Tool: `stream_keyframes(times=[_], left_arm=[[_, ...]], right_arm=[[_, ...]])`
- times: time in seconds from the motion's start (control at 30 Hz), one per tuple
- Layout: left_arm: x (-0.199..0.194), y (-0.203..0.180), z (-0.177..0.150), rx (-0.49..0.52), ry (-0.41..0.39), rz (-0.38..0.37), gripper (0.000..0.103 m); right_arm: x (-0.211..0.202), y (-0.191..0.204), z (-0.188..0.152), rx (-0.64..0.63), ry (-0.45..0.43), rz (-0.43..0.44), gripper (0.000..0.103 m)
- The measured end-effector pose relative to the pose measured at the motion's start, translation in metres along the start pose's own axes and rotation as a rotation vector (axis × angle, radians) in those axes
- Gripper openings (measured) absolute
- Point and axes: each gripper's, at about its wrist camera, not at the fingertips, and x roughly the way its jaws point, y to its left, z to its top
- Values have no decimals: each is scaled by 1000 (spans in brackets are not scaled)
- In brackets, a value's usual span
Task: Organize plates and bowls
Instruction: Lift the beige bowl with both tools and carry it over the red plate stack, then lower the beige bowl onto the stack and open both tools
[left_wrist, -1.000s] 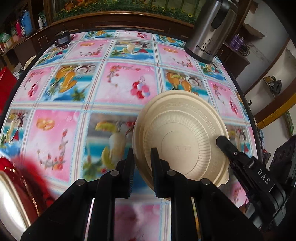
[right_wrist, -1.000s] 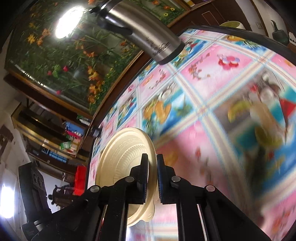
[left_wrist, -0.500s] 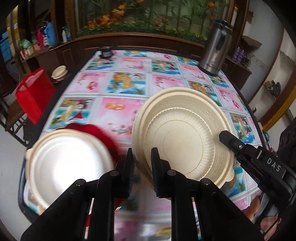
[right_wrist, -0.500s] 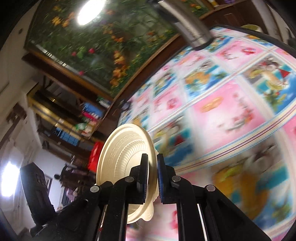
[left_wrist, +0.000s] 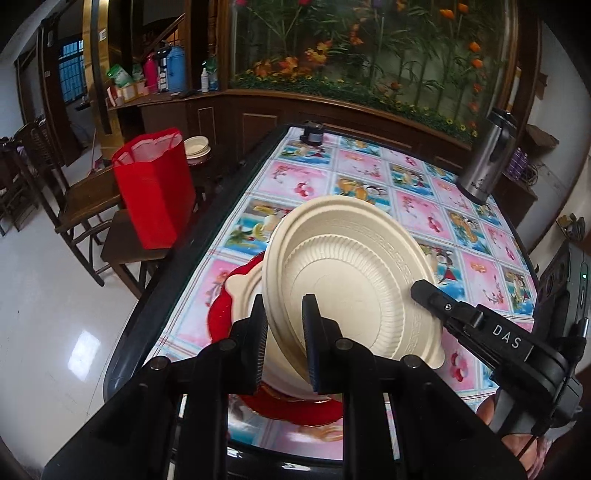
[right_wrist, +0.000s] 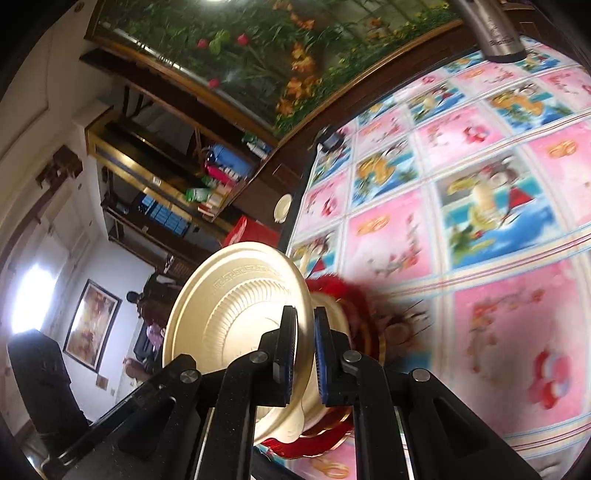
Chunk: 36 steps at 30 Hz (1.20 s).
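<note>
A cream ribbed plate (left_wrist: 351, 280) is held tilted on edge above the table. My left gripper (left_wrist: 284, 347) is shut on its near rim. My right gripper (right_wrist: 303, 354) is shut on the opposite rim of the same plate (right_wrist: 236, 317); its black finger (left_wrist: 443, 306) shows at the right of the left wrist view. Under the plate sits a cream bowl (left_wrist: 243, 295) on a red plate (left_wrist: 218, 321) near the table's left front corner. The bowl is mostly hidden by the held plate.
The table has a pink and blue picture cloth (left_wrist: 424, 218) and a dark rim (left_wrist: 177, 273). A steel flask (left_wrist: 487, 158) stands at the far right. A red bag (left_wrist: 151, 188) sits on a chair to the left, a small bowl (left_wrist: 195, 146) behind it.
Both grippers have carried the cream plate left and toward the table's near left corner, and it now hangs over the cream bowl on the red plate. Both grips are unchanged.
</note>
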Motion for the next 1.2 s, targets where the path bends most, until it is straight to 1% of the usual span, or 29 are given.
stream_keyframes(times=[0.13,0.3,0.47,0.57,0.6,0.63,0.67,0.7,0.73,0.77,0.83,0.9,0.97,1.03,1.1,1.13,1.2], left_arm=[[10,13,-8,-18,31,-5,16],[19,18,-14,-25,61,-5,16],[19,19,-16,-29,67,-7,16],[18,21,-15,-31,59,10,17],[18,22,-15,-33,56,15,20],[16,23,-15,-33,50,24,22],[14,25,-15,-30,36,33,30],[11,25,-15,-25,21,43,43],[9,25,-15,-16,11,53,51],[5,24,-14,-3,-4,72,61],[-2,24,-14,14,-38,109,61],[-11,25,-13,19,-77,125,61],[-25,22,-12,32,-128,137,62],[-40,13,-11,55,-192,149,67],[-55,-1,-12,84,-260,131,81],[-61,-10,-12,100,-287,108,84],[-69,-33,-15,152,-325,46,84]], right_arm=[[12,7,-11,-21,23,-23,10],[18,12,-19,-51,25,-56,10],[20,14,-18,-77,22,-63,13],[19,17,-17,-107,8,-65,13],[18,18,-16,-119,0,-65,14],[16,20,-16,-131,-8,-64,17],[13,21,-15,-142,-16,-60,19],[9,22,-15,-151,-27,-56,24],[2,22,-13,-162,-54,-53,27],[-2,21,-12,-166,-69,-51,28],[-15,16,-6,-166,-102,-31,28],[-29,9,0,-169,-139,-33,30],[-49,-6,6,-185,-197,-72,33],[-66,-24,12,-178,-231,-109,36],[-81,-41,17,-163,-250,-145,37],[-93,-55,18,-153,-273,-185,37],[-108,-72,21,-147,-302,-242,39]])
